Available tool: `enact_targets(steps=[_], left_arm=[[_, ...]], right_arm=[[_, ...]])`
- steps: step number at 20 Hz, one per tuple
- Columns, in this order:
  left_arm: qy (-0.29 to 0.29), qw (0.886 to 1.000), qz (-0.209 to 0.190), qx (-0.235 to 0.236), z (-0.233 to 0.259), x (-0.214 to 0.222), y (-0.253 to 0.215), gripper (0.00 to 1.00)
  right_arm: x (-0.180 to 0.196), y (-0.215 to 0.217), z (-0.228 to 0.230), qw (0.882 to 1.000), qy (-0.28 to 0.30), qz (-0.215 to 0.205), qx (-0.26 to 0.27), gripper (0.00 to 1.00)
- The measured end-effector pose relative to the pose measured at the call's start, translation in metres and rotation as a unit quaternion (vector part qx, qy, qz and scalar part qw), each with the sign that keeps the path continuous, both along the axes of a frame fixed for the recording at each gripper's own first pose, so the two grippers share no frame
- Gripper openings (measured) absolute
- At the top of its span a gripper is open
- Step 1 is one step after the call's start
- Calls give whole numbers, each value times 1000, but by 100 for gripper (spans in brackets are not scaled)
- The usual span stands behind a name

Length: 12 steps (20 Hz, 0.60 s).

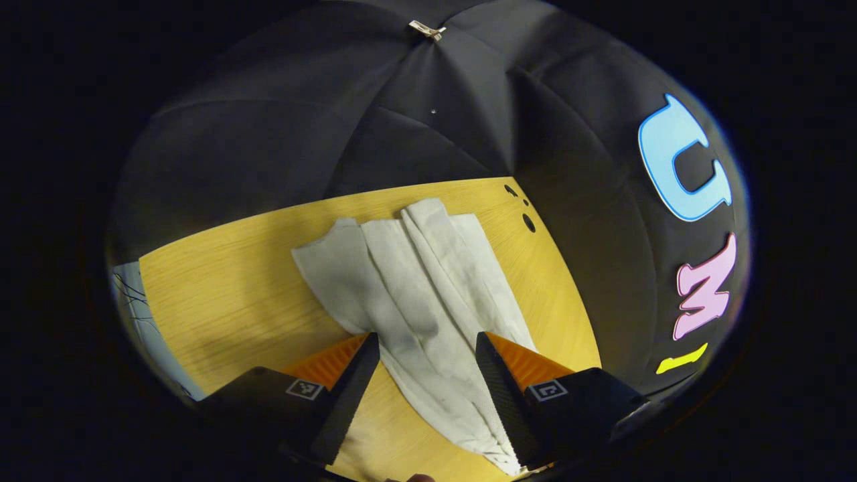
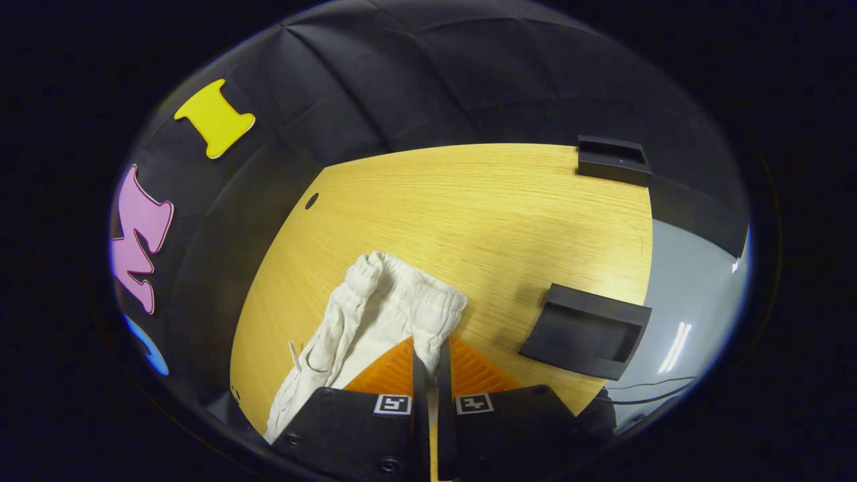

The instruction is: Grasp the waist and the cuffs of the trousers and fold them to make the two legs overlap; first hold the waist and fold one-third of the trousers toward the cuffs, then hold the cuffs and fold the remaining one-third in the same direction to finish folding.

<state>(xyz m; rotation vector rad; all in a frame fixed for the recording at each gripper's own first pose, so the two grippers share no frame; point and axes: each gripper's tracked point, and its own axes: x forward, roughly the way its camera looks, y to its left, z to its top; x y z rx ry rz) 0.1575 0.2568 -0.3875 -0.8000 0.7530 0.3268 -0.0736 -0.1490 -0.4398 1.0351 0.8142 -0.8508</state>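
Wooden tabletop (image 2: 482, 201) carries our white trousers (image 1: 415, 281). Nearest it, our right gripper (image 2: 432, 351) pinches the gathered waistband (image 2: 428, 311) with fingers pressed together, likely to anchor that end. Our left gripper (image 1: 425, 355) hangs spread over the legs. Beyond the waistband, two black trays (image 2: 586, 331) lie near the table's edge.

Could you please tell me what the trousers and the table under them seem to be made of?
The trousers look like soft woven cloth, perhaps cotton or linen: off-white, matt, creased, with a gathered waist. The table looks like light wood or wood-look laminate: fine straight grain runs across it with a low sheen; which of the two is not clear.
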Motion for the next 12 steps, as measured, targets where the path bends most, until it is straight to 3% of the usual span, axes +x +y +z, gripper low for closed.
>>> enact_targets(steps=[3,4,6,8,12], left_arm=[[0,1000,3,-1,-5,17,2,92],[4,1000,6,-2,-9,22,2,83],[27,999,17,1,-21,19,4,47],[16,1000,23,-8,-16,22,5,12],[24,999,17,-20,-17,14,0,7]], right_arm=[[-2,0,-1,1000,5,11,-6,9],[-3,0,-1,1000,7,17,-9,9],[-3,0,-1,1000,7,23,-11,9],[-2,-2,3,1000,-1,22,-10,9],[-2,-12,22,999,-28,22,-26,9]])
